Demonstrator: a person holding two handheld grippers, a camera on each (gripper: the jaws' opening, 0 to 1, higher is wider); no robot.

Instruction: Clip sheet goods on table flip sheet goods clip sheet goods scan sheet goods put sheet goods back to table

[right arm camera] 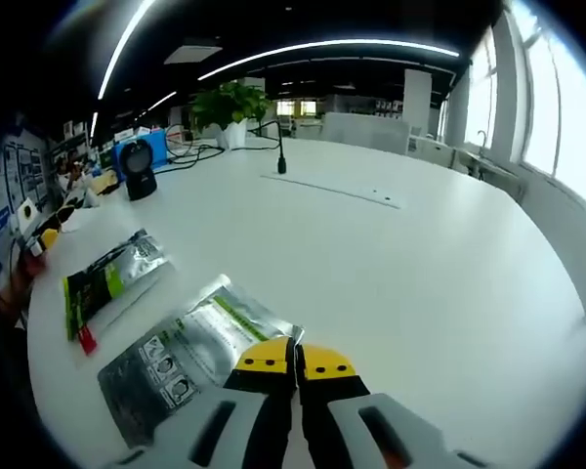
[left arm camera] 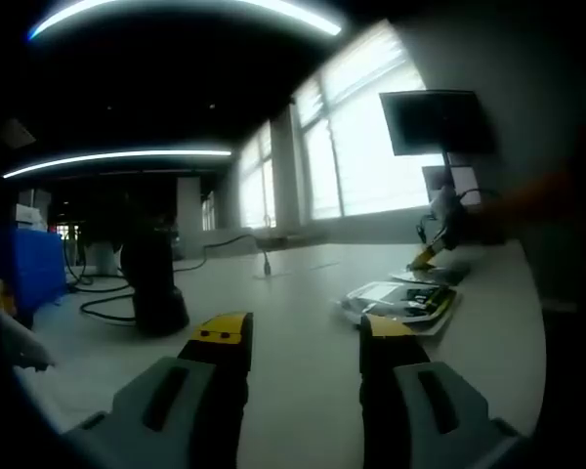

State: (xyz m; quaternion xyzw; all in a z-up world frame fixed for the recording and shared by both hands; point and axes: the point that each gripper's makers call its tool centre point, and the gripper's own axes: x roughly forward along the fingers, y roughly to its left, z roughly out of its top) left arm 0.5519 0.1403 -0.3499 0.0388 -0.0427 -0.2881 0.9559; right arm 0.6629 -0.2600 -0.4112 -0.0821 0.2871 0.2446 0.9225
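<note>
A silver pouch (right arm camera: 190, 354) with a green and white label lies flat on the white table (right arm camera: 391, 264). My right gripper (right arm camera: 295, 358) is shut, and its yellow tips pinch that pouch's near right corner. A second silver and green pouch (right arm camera: 112, 277) lies to the left of it. In the left gripper view the same pouches (left arm camera: 402, 301) lie ahead to the right, with the right gripper (left arm camera: 428, 258) tipped down onto the far one. My left gripper (left arm camera: 303, 332) hovers low over the table, open, with nothing between its jaws. A black scanner (left arm camera: 154, 283) stands ahead left.
Cables (left arm camera: 103, 305) trail behind the scanner, which also stands far left (right arm camera: 137, 168) in front of a blue box (right arm camera: 161, 147). A potted plant (right arm camera: 232, 107) and a microphone stem (right arm camera: 279, 147) stand at the far side. The table edge (left arm camera: 523, 322) runs past the pouches.
</note>
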